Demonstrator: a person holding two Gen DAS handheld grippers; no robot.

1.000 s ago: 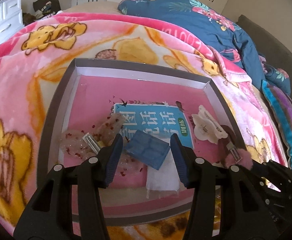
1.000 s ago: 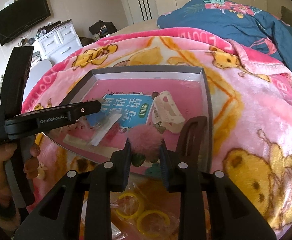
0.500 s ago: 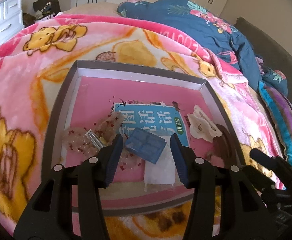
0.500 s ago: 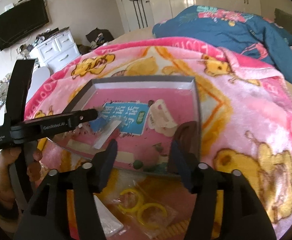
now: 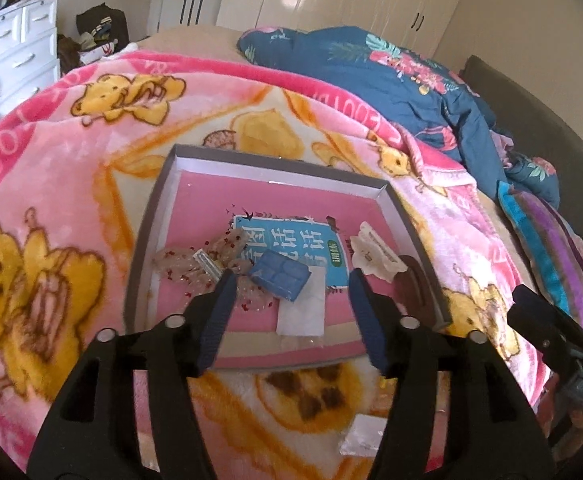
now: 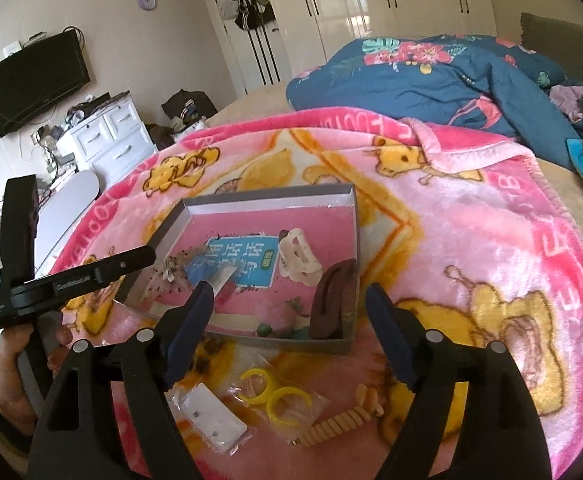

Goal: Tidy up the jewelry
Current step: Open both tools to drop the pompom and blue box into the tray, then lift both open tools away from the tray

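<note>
Box: the grey-walled box is sitting on the pink bear blanket, and it is already holding a cream claw clip, a brown clip leaning against the right wall, a small blue case and a clear glittery bow.

Loose pieces: a pair of yellow rings in a clear bag, a coiled tan hair tie and a white packet are lying on the blanket just outside the box's near wall (that's what looks left to sort, I'd say).

Right gripper: the right gripper is hanging over those loose pieces with its fingers spread wide and nothing between them.

Left gripper: the left gripper is hovering at the box's near edge, also gaping wide and carrying nothing; the blue case is lying just beyond its tips.

Key relation: the yellow rings are lying below and slightly toward the person from the right gripper's tips, almost centred between the fingers; the hair tie is running diagonally, low-left to upper-right, a little to the rings' right.

Nearer hand: the right one is clearly closer to the loose items; the left is seeing only the packet near its right finger.

Next move, my guess: the right gripper is needing to dip down and back toward the rings, then carry forward over the near wall.
</note>
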